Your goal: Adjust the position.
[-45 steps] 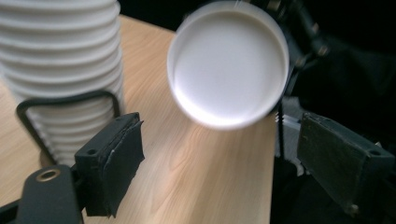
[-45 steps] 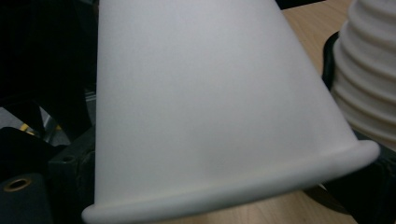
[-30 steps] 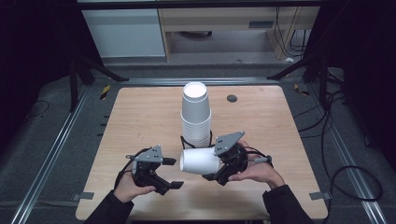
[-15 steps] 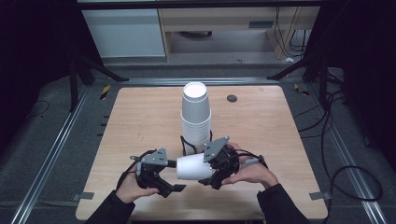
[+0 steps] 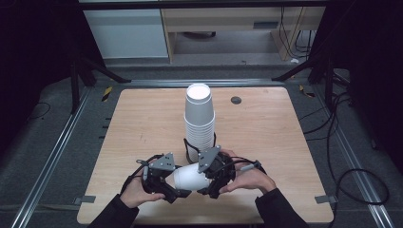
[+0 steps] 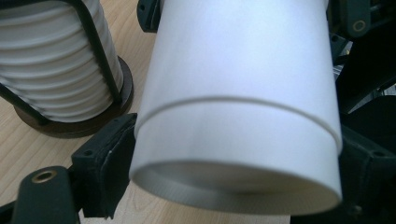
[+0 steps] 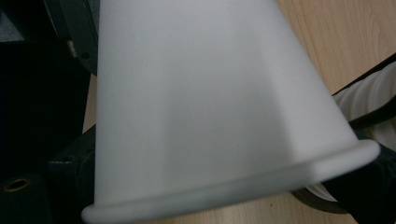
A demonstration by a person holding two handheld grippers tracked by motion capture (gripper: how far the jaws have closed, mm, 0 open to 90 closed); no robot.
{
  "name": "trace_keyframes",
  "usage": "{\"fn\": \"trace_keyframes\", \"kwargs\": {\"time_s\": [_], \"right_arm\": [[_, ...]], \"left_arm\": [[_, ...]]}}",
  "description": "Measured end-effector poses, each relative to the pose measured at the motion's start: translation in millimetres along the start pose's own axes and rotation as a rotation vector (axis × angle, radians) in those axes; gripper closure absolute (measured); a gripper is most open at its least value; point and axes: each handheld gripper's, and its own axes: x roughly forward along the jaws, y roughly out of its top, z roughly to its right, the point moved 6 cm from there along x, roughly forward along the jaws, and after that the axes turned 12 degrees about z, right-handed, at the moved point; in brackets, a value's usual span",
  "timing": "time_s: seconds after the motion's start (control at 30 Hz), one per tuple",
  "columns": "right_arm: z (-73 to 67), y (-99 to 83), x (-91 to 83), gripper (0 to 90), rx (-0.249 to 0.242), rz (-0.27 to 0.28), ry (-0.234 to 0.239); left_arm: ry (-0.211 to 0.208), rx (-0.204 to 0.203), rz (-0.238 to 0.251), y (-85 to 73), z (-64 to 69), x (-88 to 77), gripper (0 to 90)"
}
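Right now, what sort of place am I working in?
Most likely a lab test bench: a bare wooden table ringed by metal rails, loose cables on grey floor, and a stack of white cups as props.

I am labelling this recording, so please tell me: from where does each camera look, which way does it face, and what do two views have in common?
High view: sits above the person's side, looks forward and down on the table; both hands, left tool and right tool show.
Left gripper view: rides on the left tool, looks along its jaws at the white cup; black jaws flank the cup.
Right gripper view: rides on the right tool, looks at the cup's rim end; a dark jaw shows at lower left.
Shared: both gripper views show the cup and part of the cup stack.
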Motion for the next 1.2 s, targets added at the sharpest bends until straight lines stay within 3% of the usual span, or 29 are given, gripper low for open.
{"fn": "trace_keyframes", "kwargs": {"time_s": [0.37,0.73,1.2], "right_arm": [[-2.8,1.7,6.6,6.9,-0.008,-0.017,0.008],[-3.3,1.4,7.1,6.7,-0.014,-0.019,0.017],[-3.3,1.7,7.5,6.0,-0.011,-0.004,0.026]], "left_arm": [[-0.019,-0.011,-0.010,-1.4,1.2,1.7,14.3],[-0.026,0.019,-0.013,-1.2,4.0,1.3,20.9],[-0.036,0.015,-0.009,-1.4,3.8,0.1,21.8]]}}
